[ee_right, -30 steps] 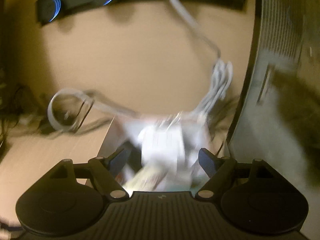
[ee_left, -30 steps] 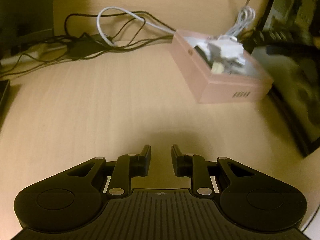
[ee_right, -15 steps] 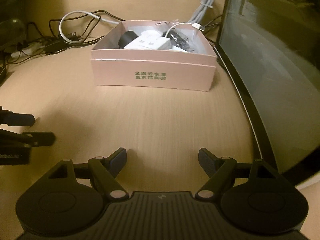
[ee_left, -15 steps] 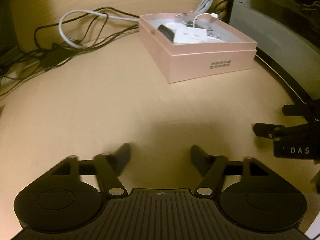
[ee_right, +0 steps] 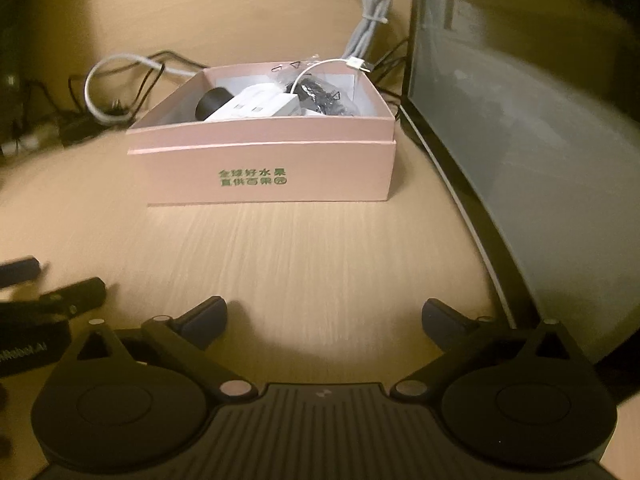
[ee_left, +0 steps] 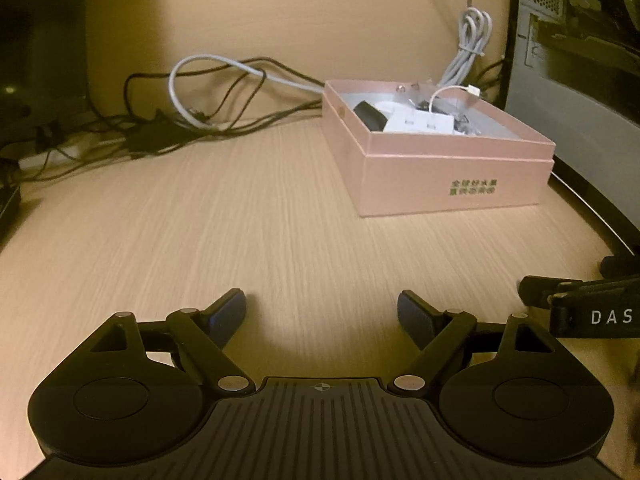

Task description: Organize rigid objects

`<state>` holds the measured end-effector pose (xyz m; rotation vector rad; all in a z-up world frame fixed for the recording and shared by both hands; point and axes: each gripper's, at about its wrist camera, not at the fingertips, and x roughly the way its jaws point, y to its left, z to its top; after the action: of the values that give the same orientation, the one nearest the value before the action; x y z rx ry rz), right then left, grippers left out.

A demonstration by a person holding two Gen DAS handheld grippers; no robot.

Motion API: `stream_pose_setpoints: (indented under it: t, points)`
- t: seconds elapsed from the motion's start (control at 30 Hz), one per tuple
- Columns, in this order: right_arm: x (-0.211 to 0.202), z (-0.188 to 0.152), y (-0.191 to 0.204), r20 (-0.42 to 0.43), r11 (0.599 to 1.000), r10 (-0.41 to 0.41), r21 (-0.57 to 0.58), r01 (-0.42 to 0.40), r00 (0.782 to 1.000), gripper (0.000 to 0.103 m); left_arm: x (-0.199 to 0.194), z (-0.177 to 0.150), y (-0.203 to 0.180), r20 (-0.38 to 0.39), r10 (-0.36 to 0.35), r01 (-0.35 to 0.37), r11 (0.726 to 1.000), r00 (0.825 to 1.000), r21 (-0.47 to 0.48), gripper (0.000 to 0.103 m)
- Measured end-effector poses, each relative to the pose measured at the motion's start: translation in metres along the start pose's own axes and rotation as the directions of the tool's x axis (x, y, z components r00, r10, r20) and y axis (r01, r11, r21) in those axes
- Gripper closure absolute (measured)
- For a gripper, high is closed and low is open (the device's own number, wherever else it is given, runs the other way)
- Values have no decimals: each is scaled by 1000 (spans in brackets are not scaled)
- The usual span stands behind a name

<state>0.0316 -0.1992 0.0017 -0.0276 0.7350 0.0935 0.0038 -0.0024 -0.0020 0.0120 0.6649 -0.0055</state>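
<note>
A pink open box stands on the wooden desk at the right; it also shows in the right wrist view. Inside lie a white power adapter, a black round object, a white cable and a black bundle in clear plastic. My left gripper is open and empty, low over bare desk, well short of the box. My right gripper is open and empty, in front of the box. Each gripper shows at the edge of the other's view.
A dark monitor stands along the right side, close to the box. Tangled black and grey cables lie at the back left by the wall. A bundled grey cable hangs behind the box. A dark object sits at the far left edge.
My right gripper has pulled back from over the box to low over the desk in front of it. My left gripper has opened wide and turned toward the box.
</note>
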Motion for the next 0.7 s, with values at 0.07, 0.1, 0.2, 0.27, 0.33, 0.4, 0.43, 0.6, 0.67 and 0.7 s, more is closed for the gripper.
stream_pose_setpoints:
  t: [0.07,0.1,0.2,0.27,0.33,0.4,0.43,0.6,0.67,0.7]
  points:
    - [3,-1,0,25,1000,6,-12,-5,1000,0,4,2,-2,4,9,-9,1000,1000,-7,15]
    - [3,0,0,27,1000,5,-12,-5,1000,0,5,3,-3,4,16,-16,1000,1000,-11,15]
    - [5,-2,-1,60,999,30,-27,-28,998,0,7,4,-7,3,29,-29,999,1000,-18,15]
    - [6,-2,-1,59,999,31,-28,-29,998,0,8,5,-9,3,30,-30,999,1000,-17,15]
    - [6,-1,0,60,999,29,-25,-27,998,0,8,4,-9,3,30,-30,999,1000,-16,15]
    - [7,-1,1,60,1000,19,-17,-18,998,0,9,4,-10,3,30,-29,999,1000,-17,15]
    - [7,0,1,60,1000,14,-14,-13,998,0,9,4,-10,3,29,-29,999,1000,-17,15]
    - [10,2,1,60,1000,3,-6,-2,998,0,8,4,-11,3,32,-32,999,999,-19,15]
    - [11,2,1,60,1000,3,-7,-2,998,0,8,4,-10,3,33,-32,999,999,-20,15]
    - [11,2,1,60,1000,3,-7,-2,998,0,9,4,-10,3,32,-32,999,999,-21,15]
